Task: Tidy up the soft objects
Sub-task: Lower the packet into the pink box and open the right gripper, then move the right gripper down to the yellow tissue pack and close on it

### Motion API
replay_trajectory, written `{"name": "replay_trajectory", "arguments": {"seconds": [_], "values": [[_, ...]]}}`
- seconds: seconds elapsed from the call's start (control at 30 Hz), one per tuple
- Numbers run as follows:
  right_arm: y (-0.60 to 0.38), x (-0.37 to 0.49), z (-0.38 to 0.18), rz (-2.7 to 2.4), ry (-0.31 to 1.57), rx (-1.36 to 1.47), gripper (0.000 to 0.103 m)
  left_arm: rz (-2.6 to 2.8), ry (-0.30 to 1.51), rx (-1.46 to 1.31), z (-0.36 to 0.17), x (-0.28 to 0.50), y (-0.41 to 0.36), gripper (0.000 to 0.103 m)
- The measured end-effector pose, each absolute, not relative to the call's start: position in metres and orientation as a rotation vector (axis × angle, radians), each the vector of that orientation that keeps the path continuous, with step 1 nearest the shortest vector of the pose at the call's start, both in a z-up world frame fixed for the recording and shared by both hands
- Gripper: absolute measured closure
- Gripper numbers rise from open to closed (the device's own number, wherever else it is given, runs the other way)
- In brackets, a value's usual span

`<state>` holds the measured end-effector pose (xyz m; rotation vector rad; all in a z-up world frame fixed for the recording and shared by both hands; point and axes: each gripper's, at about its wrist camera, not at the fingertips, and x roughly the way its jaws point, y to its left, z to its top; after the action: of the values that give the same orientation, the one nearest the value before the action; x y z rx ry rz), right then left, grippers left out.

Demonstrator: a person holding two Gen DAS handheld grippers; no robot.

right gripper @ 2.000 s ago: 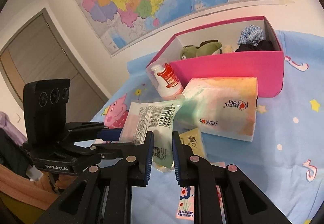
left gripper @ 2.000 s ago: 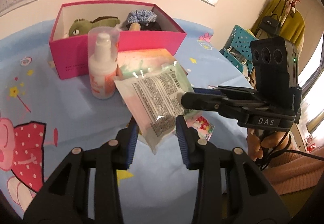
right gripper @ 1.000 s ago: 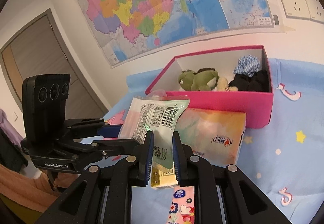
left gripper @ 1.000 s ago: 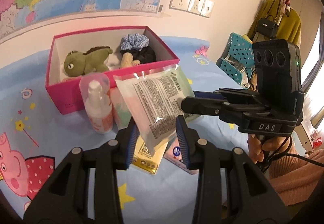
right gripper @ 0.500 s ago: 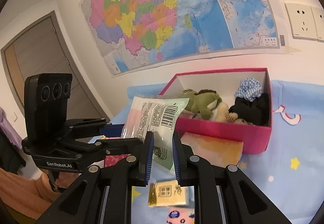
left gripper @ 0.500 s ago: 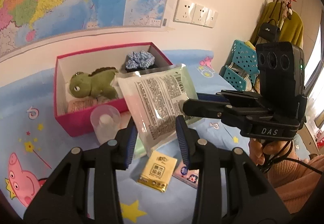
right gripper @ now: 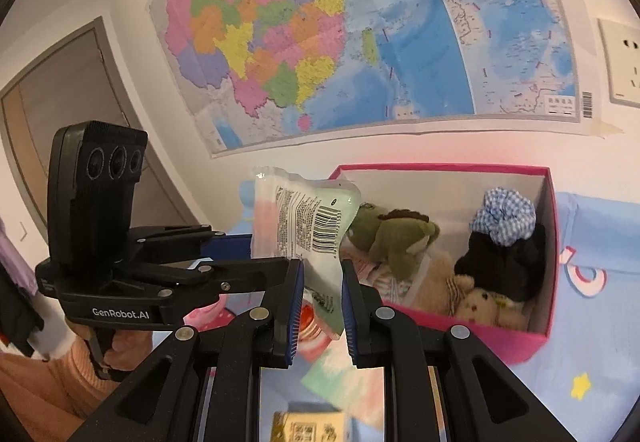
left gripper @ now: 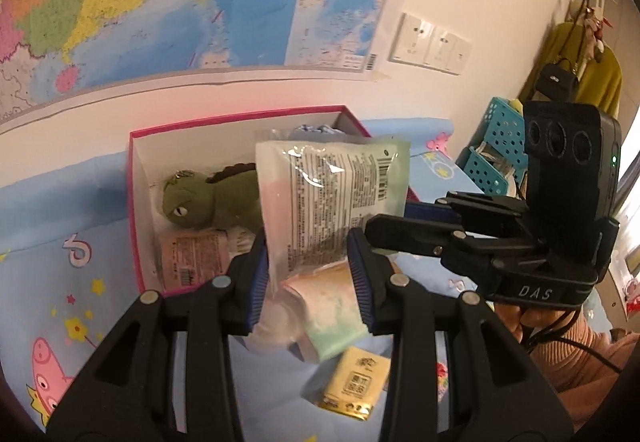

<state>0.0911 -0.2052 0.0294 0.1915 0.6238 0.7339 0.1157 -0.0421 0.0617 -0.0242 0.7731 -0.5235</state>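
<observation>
Both claws pinch one soft packet (left gripper: 332,194): the left claw (left gripper: 308,278) grips its lower end, the right claw (right gripper: 320,306) its side. The packet stands upright, long axis vertical, barcode end up, above the near edge of the pink box (left gripper: 134,202).

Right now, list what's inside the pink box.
Inside the pink box: a green plush dinosaur, a blue checked scrunchie on black fabric, a small tan plush and a pink packet. The held packet covers part of the middle.
</observation>
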Motion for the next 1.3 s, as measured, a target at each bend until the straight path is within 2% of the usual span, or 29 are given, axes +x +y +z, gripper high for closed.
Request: {"name": "replay_trajectory", "arguments": {"seconds": [0.57, 0.77, 0.8, 1.13, 1.3], "values": [[-0.182, 0.159, -0.005, 0.687, 0.769, 0.186, 0.083, -0.431, 0.927, -0.118, 0.021, 0.180, -0.019, 0.064], [-0.176, 0.166, -0.014, 0.623, 0.809, 0.141, 0.066, -0.361, 0.967, -0.134, 0.005, 0.187, -0.006, 0.064], [-0.177, 0.165, -0.014, 0.617, 0.806, 0.137, 0.065, -0.361, 0.966, -0.140, 0.005, 0.187, -0.005, 0.064], [-0.197, 0.135, 0.003, 0.645, 0.738, 0.154, 0.065, -0.371, 0.804, -0.122, 0.039, 0.140, 0.003, 0.064], [-0.213, 0.104, 0.013, 0.698, 0.705, 0.167, 0.061, -0.427, 0.732, -0.139, 0.053, 0.102, 0.006, 0.062]]}}
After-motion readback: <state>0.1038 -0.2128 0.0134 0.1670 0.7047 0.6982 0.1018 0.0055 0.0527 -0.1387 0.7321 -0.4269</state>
